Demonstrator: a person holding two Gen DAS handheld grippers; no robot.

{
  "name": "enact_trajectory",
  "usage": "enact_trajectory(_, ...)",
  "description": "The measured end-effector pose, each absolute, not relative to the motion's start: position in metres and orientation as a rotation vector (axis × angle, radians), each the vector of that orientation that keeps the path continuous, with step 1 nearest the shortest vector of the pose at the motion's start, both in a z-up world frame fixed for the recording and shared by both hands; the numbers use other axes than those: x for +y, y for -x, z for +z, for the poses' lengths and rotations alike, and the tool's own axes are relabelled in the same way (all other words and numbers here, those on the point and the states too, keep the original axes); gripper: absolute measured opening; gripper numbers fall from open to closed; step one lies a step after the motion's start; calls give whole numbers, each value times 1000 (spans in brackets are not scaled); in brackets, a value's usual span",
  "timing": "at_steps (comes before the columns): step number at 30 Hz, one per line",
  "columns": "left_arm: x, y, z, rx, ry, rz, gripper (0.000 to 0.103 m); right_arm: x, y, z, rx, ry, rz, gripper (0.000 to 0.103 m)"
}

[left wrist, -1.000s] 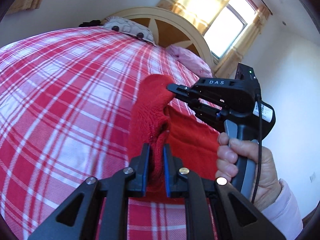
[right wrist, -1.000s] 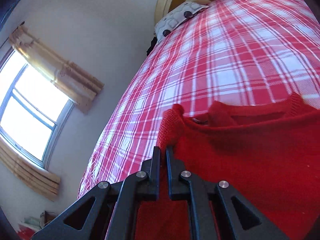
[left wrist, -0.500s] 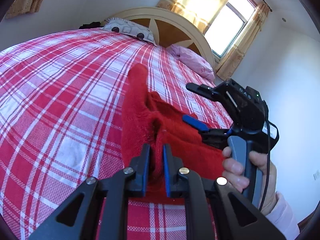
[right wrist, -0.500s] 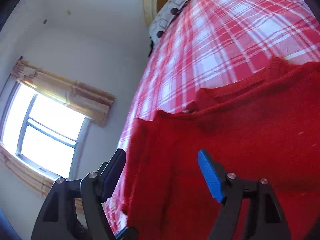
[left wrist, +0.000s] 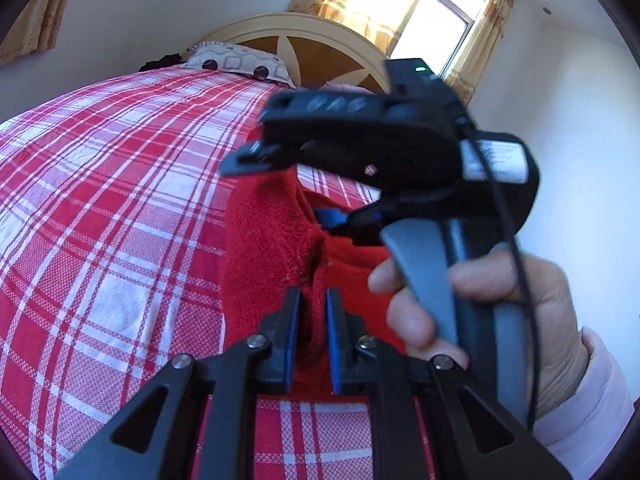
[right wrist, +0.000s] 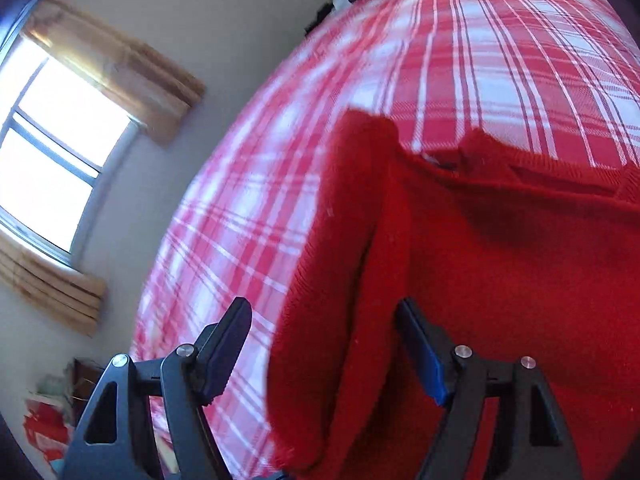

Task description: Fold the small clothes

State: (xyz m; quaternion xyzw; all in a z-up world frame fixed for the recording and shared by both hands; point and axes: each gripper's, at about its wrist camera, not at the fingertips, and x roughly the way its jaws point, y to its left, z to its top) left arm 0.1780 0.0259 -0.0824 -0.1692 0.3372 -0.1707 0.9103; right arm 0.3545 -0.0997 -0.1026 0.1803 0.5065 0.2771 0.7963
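In the left wrist view, the left gripper (left wrist: pixel 312 340) is clamped on a raised fold of the red sweater (left wrist: pixel 264 240), the cloth pinched between its two blue-lined fingers (left wrist: pixel 291 336). The sweater lies on the plaid bedspread (left wrist: pixel 112 200), and its near edge is lifted off the cover by the grip. A sleeve or side panel stands up in a ridge from the pinch toward the far end of the bed. Just above and to the right, the right gripper (left wrist: pixel 288 184) crosses the picture, blurred, with its jaws spread apart; the upper one points left over the top of the ridge and the lower, blue-padded one sits beside the cloth. The person's hand (left wrist: pixel 480 304) wraps the grey handle, and a black cable runs down along it. At the head of the bed are a patterned pillow (left wrist: pixel 240 60), a curved headboard (left wrist: pixel 312 40) and a window (left wrist: pixel 432 20) with yellow curtains.

In the right wrist view, the right gripper (right wrist: pixel 324 352) stands wide open, holding nothing. The folded edge of the sweater (right wrist: pixel 500 280) lies between its fingers (right wrist: pixel 228 344), nearer the right one; whether either touches the cloth cannot be told. The sweater fills the lower right, with its neckline toward the upper right, and rests on the bedspread (right wrist: pixel 480 60). A window (right wrist: pixel 52 152) with tan curtains is on the left wall, and red clutter (right wrist: pixel 44 428) sits on the floor below.
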Motion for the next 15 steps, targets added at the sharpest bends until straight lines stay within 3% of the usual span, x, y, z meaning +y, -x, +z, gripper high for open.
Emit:
enact_trajectory(1,26,-178,-83,698,352,-352,14,-99,-352,-108,1089,-388,592,73)
enact_trajectory(3,28,-179,-83,698,347,-348,14,-97,-350,-118,1112,-391,603,32)
enact_trajectory(6,30,-183,-85,725,350,-353,14,-102,-349,-126,1107,-442,605,24)
enact_trajectory(9,35,-182,-81,722,356,-373,18,-111,-346,-120,1089,-475,610,22)
enact_trajectory(13,53,-181,-67,700,410,-432,49,-128,-340,-104,1049,-494,625,20)
enact_trajectory(15,67,-180,-57,656,442,-435,53,-137,-342,-92,1022,-488,623,19)
